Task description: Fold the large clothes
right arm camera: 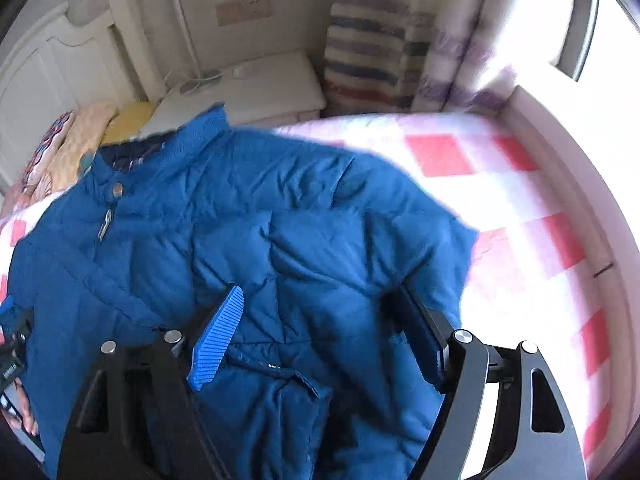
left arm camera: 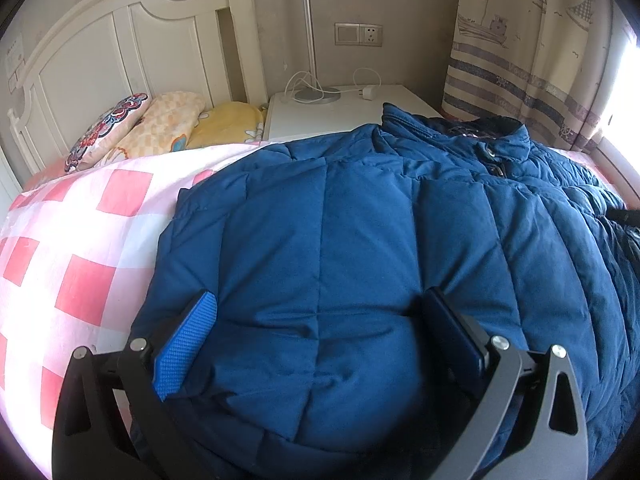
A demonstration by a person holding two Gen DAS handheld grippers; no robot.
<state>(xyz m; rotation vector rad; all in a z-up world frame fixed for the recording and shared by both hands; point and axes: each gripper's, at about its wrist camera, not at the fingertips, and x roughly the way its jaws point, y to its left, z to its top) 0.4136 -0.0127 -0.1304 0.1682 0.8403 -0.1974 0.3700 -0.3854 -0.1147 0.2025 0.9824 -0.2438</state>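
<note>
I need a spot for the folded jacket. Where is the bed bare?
Bare checked sheet lies between the jacket and the pillows in the left view. In the right view, bare sheet runs from the jacket to the window-side wall. The nightstand holds a lamp base and charger.

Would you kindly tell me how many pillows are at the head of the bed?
3, in a row by the headboard: floral pillow outermost, checked pillow in the middle, yellow pillow beside the nightstand. Others may be hidden.
</note>
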